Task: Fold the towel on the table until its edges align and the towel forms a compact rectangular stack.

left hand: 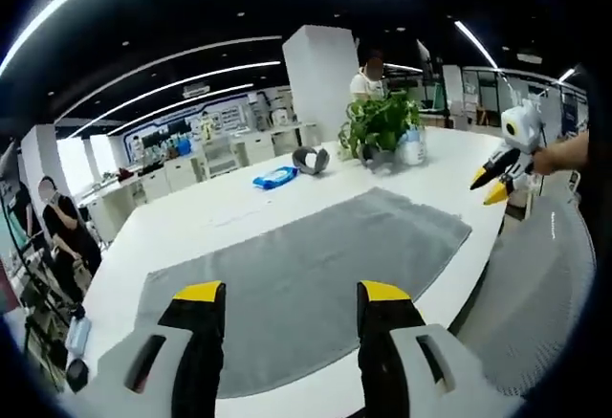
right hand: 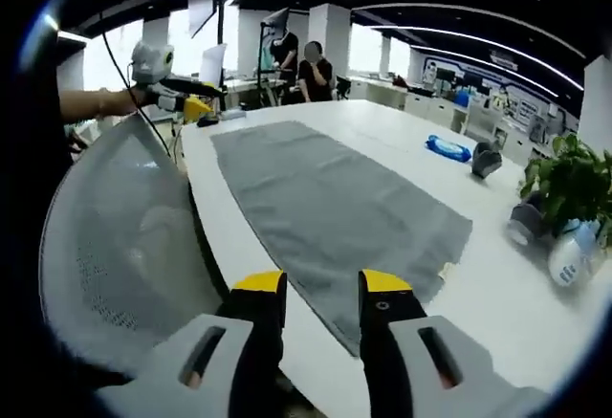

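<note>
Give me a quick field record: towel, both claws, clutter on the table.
towel: grey towel, spread flat on the white table, unfolded
left claw: open, empty, over the towel's near edge
right claw: open, empty, at one towel end
clutter: plant, spray bottle, blue pack
chair: mesh chair beside the table
</note>
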`<state>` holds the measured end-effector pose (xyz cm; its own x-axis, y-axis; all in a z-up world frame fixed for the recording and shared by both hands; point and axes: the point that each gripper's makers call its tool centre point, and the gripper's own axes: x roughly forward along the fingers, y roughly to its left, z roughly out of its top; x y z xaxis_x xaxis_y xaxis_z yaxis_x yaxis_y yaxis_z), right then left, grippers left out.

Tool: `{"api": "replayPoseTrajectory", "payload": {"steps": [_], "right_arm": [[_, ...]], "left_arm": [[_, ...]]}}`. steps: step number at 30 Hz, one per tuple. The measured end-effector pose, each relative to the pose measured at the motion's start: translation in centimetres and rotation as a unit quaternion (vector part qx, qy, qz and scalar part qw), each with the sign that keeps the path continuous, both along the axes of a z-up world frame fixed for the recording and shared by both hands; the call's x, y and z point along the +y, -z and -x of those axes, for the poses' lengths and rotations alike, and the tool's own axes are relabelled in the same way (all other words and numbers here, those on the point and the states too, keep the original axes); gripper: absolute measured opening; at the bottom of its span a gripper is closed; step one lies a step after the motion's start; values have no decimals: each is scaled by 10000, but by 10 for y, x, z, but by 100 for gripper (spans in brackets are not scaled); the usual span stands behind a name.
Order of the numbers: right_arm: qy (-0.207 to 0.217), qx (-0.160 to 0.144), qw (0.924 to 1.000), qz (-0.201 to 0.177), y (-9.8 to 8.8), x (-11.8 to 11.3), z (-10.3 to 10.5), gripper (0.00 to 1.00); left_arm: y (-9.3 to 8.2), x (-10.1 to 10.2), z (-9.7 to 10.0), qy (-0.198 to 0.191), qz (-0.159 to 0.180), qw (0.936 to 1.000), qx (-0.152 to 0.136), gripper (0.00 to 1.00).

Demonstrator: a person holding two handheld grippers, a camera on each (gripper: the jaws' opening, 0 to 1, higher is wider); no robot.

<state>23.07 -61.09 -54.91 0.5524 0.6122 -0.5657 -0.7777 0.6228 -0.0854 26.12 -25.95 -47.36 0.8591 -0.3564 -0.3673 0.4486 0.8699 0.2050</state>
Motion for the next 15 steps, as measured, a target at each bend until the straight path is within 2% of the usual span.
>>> {"api": "replayPoseTrajectory", "payload": {"steps": [3,5,7,9,11,15], "right_arm": [[152,-11,9998,89,0,-43,-12,28],[285,-47,9995,130,-3,-65,-20,28],[518,-78,9984,234,-6,-95,-30,28],[626,-125,9979,125,-13,-115,-39,28],[697,-137,9974,118,-18,-133,-45,28],[558,-280,9973,381,-27,-163,-53,28]], "left_arm": [[-25,-21,-13,38,119,9998,-123,55],[-36,-35,-21,133,-22,9996,-259,54],[-48,-57,-29,217,-23,9990,-385,55],[-57,-82,-35,312,171,9983,-470,55],[-62,-105,-40,375,324,9975,-512,54],[-67,-146,-44,525,284,9965,-583,54]]}}
